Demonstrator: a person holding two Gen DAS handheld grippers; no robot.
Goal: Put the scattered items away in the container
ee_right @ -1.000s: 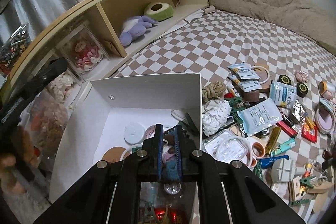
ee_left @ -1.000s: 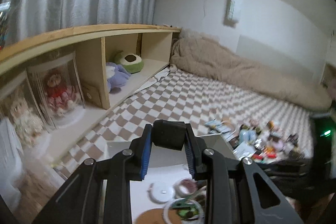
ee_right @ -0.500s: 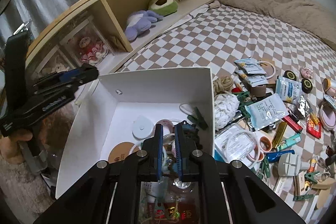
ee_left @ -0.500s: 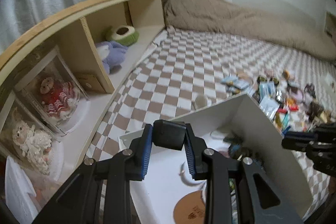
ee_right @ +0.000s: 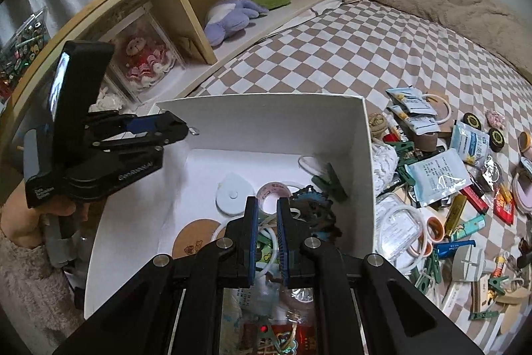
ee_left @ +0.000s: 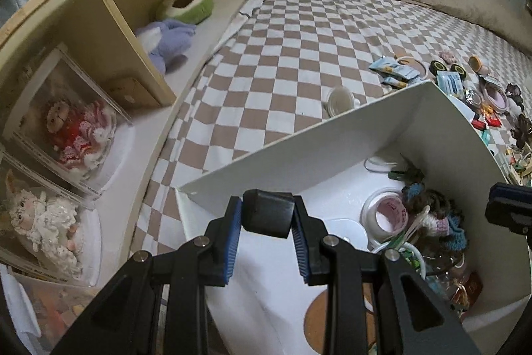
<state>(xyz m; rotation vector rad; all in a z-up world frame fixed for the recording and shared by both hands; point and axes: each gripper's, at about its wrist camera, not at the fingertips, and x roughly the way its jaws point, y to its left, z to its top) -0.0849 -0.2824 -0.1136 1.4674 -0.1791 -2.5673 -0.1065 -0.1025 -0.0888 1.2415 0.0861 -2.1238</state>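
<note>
Black cap being held over the white box by the left hand-held gripper

A black cap (ee_left: pixel 267 213) is being clamped between the blue pads of the left hand-held gripper (ee_left: pixel 267 233), above the near-left corner of the white box (ee_left: pixel 332 135) on the checkered bed (ee_left: pixel 299 32). The right hand-held gripper (ee_right: pixel 267 233) is being kept closed with nothing between its pads, over the box's near side. A tape roll (ee_right: pixel 272 192), cork coaster (ee_right: pixel 196 237) and green clip (ee_right: pixel 329 182) are lying inside; scattered items (ee_right: pixel 439 175) are lying right of the box.
</note>
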